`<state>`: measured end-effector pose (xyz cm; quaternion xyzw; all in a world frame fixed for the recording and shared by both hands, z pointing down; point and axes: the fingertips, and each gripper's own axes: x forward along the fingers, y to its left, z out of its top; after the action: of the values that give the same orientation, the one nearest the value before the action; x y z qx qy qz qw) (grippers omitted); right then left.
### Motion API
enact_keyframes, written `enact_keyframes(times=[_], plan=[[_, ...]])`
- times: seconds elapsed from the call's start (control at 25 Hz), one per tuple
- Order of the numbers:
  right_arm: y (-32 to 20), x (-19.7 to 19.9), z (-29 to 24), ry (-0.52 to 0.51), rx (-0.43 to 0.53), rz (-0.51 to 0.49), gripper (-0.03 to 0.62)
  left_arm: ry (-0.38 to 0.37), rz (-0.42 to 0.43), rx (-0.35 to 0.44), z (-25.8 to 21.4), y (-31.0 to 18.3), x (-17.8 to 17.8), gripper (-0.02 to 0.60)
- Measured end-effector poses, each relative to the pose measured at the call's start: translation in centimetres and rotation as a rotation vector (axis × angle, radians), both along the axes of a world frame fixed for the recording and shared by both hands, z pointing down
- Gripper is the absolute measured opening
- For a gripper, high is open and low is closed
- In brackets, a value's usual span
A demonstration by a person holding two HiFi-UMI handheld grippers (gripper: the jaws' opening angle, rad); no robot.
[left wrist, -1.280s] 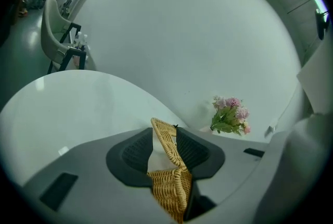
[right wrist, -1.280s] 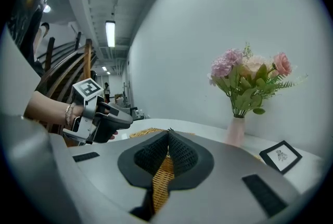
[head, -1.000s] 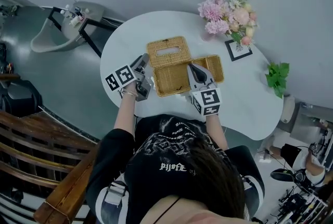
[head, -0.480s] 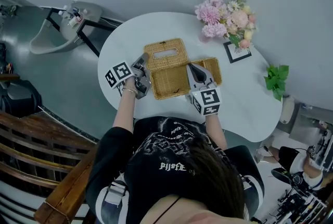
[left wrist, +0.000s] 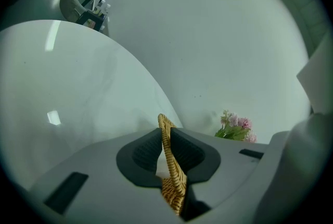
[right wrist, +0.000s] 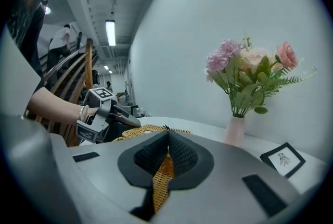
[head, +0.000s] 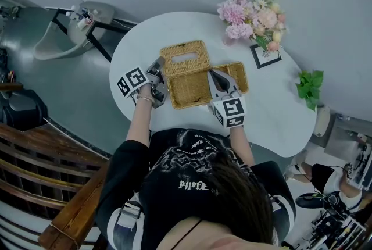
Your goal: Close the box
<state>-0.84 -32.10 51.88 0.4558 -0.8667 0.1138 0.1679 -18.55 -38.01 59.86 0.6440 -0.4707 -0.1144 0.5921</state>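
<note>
While both grippers are on it, the tan rectangular woven wicker box (head: 203,85) sits around the middle of the white rounded table (head: 264,112), right in front of the person, and it looks open, with the slotted wicker half (head: 185,63) lying just behind and to the left of the deeper half. Left gripper (head: 158,70) is at the box's left end. Its jaws are closing, and its own view shows a thin wicker edge standing upright between the dark pads, which are pretty much squeezing it from both sides. Right gripper (head: 214,75) is over the right part of the box, jaws narrow and pinched on another strip of wicker. Further back there's a pink flower bouquet in a pale vase (head: 250,13), a small black-framed picture (head: 266,56) lying near it, and a green leafy sprig (head: 310,86) out by the table's right edge, all well clear of the box.
</note>
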Motion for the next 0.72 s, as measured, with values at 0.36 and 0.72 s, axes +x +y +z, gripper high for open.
enact_keyframes(times=[0.36,0.72], plan=[[0.8,-0.3,-0.6,0.014,0.02,-0.009,0.025,-0.061,0.007,0.072,-1.6,0.2,-0.1,0.057],[1.8,-0.6,-1.2,0.029,0.041,-0.026,0.025,-0.138,0.044,0.176,-3.9,0.9,-0.1,0.052]])
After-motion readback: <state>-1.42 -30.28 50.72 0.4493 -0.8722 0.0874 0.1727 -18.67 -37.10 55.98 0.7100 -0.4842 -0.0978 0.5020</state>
